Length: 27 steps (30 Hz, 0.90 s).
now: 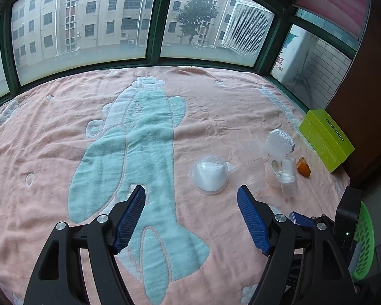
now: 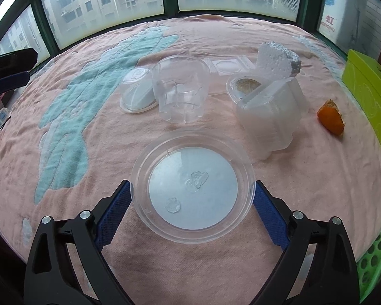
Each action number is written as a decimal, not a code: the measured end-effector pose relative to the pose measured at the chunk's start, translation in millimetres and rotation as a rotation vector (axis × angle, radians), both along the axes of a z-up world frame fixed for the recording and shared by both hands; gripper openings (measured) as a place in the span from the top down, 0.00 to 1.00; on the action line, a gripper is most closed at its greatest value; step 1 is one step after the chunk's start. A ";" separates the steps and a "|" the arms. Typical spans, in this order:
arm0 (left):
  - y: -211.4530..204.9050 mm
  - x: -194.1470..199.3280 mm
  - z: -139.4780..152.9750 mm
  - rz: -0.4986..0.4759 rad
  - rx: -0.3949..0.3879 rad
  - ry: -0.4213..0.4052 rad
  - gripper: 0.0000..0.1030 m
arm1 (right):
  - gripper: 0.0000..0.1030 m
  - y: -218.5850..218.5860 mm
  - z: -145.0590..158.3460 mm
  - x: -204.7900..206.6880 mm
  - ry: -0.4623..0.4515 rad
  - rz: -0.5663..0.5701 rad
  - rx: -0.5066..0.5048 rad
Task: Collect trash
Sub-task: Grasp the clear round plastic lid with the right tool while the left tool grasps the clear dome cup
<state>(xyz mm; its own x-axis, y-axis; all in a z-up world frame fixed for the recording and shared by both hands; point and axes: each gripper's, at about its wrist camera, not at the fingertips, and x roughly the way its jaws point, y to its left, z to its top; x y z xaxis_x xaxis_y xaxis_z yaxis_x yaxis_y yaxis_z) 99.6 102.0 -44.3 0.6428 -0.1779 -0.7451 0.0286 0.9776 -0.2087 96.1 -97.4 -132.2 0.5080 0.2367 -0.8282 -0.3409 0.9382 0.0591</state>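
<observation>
The blue fingers [image 1: 137,208] of the left gripper [image 1: 191,218] are being held wide apart, and nothing is being held between them. In the left wrist view, only the pink blanket [image 1: 50,152] is lying under them. The trash is sitting in a bunch past the right finger: a domed lid [image 1: 209,171] is nearest, and a clear cup [image 1: 251,174], a stack of small cups [image 1: 288,176], a white foam piece [image 1: 279,142] and an orange peel [image 1: 303,166] are lying beyond the lid. A green box [image 1: 326,138] is resting beyond the peel.

In the right wrist view, the right gripper [image 2: 191,203] is being set around a round clear bowl [image 2: 193,185]. Its fingers [image 2: 114,213] are being pressed to both sides of the bowl, so the bowl seems to be gripped. Beyond the bowl, the clear cup [image 2: 181,91], the domed lid [image 2: 138,90], the stack of small cups [image 2: 271,117] and the foam piece [image 2: 276,61] are being left waiting. A green basket [image 2: 373,259] is peeking in to the right of the bowl.

The bowl is likely being picked up now. Next, it should be lifted gently and carried to the basket, if that is the bin, with a soft squeeze so the thin plastic is not being crushed.
</observation>
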 end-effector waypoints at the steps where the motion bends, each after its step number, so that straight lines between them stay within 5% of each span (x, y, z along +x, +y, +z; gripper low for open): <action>1: -2.4 1.7 -1.8 -0.007 0.007 0.002 0.29 | 0.10 -1.7 1.8 -0.6 -0.002 0.000 0.001; 14: -41.9 45.4 -38.0 -0.135 0.150 0.055 0.24 | 0.10 -48.1 47.6 -31.0 -0.058 -0.067 0.098; 27: -60.7 95.0 -79.6 -0.209 0.199 0.112 0.24 | 0.10 -103.0 82.0 -58.7 -0.089 -0.192 0.196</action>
